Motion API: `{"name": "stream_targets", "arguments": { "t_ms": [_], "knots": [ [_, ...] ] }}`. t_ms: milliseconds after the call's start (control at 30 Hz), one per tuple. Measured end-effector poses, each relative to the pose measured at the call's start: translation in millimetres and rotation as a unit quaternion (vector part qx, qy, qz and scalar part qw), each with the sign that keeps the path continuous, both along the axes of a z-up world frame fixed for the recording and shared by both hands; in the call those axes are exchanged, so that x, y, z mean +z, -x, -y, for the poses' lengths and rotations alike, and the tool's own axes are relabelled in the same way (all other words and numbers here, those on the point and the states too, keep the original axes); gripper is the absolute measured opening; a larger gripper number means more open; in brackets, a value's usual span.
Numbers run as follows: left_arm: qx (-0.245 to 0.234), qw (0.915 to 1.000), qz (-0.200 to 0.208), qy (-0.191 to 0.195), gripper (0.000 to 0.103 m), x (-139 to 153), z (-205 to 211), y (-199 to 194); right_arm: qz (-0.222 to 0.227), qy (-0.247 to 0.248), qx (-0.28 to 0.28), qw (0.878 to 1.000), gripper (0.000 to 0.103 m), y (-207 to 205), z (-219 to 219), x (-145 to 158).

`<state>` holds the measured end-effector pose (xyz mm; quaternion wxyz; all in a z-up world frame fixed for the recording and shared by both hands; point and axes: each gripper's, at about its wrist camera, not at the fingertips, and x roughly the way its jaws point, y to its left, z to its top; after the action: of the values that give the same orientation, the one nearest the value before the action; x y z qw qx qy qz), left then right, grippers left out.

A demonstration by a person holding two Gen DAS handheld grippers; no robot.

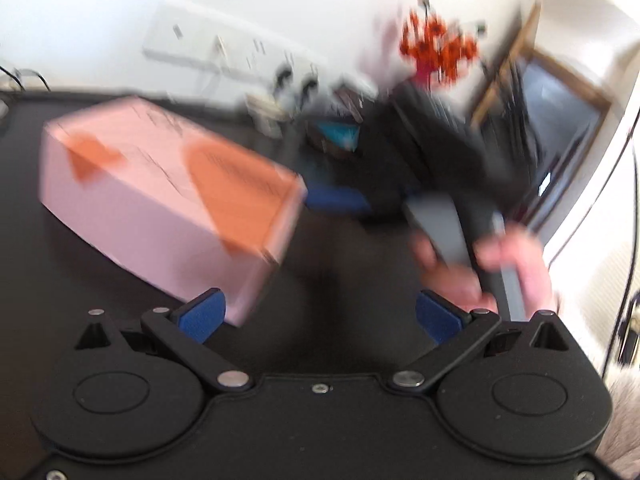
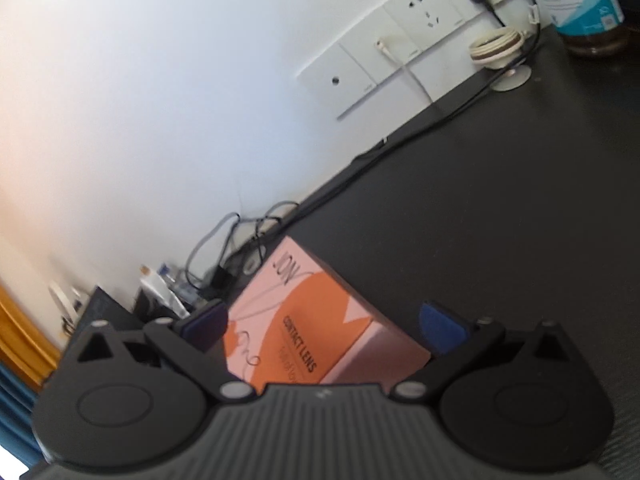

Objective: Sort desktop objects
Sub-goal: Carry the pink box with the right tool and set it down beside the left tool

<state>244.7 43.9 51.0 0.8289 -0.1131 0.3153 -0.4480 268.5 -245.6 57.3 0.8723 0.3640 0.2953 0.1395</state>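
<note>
A pink and orange contact lens box (image 1: 168, 188) lies on the black desk (image 1: 340, 300), left of centre in the blurred left wrist view. My left gripper (image 1: 320, 317) is open and holds nothing; its left pad (image 1: 202, 316) is close to the box's near corner. In the right wrist view the box (image 2: 304, 332) sits between the spread fingers of my right gripper (image 2: 323, 328), which is open around it. A hand (image 1: 508, 264) holds the right gripper's grey handle (image 1: 440, 224), and a blue pad (image 1: 340, 200) of that gripper is near the box's right end.
A Blackmores bottle (image 2: 576, 4) and a coiled white cable (image 2: 498, 46) stand at the desk's far edge under the wall sockets (image 2: 400, 52). Dark cables (image 2: 248, 232) trail along the wall. Red flowers (image 1: 438, 46) and a teal object (image 1: 340, 136) are at the back.
</note>
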Motion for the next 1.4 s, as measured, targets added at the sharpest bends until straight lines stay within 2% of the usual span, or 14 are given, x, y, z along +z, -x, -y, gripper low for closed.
{"name": "stream_targets", "arguments": {
  "t_ms": [100, 167, 300, 433, 600, 733, 867, 1000, 1100, 1233, 1400],
  "knots": [
    [0.068, 0.9969, 0.021, 0.034, 0.103, 16, -32, -22, 0.004, 0.002, 0.002, 1.000, 0.102, 17, 11, -4],
    [0.113, 0.9922, 0.033, 0.043, 0.103, 23, -45, -41, 0.005, 0.001, 0.006, 1.000, 0.102, 28, 12, -9],
    [0.148, 0.9872, 0.037, 0.048, 0.103, 27, -45, -78, 0.019, 0.054, 0.018, 0.998, 0.102, 43, -10, -9],
    [0.155, 0.9860, 0.036, 0.050, 0.103, 18, -31, -101, 0.037, 0.143, 0.043, 0.988, 0.102, 51, -46, -2],
    [0.144, 0.9880, 0.010, 0.055, 0.103, 1, -32, -115, 0.051, 0.245, 0.066, 0.966, 0.102, 48, -86, -5],
    [0.128, 0.9895, -0.012, 0.066, 0.103, -4, -39, -115, 0.045, 0.279, 0.073, 0.957, 0.102, 34, -99, -10],
    [0.115, 0.9921, -0.007, 0.051, 0.103, -2, -37, -111, 0.036, 0.305, 0.081, 0.948, 0.102, 17, -97, -11],
    [0.097, 0.9945, -0.003, 0.040, 0.103, 0, -31, -106, 0.031, 0.313, 0.102, 0.944, 0.102, 3, -86, -8],
    [0.084, 0.9954, -0.006, 0.045, 0.103, 0, -27, -102, 0.024, 0.315, 0.106, 0.943, 0.102, -5, -73, -7],
    [0.061, 0.9967, -0.007, 0.054, 0.103, -1, -20, -100, 0.005, 0.294, 0.083, 0.952, 0.102, -13, -46, -12],
    [0.082, 0.9944, 0.007, 0.066, 0.103, 0, -17, -98, -0.012, 0.250, 0.042, 0.967, 0.102, -18, -10, -19]
  ]
}}
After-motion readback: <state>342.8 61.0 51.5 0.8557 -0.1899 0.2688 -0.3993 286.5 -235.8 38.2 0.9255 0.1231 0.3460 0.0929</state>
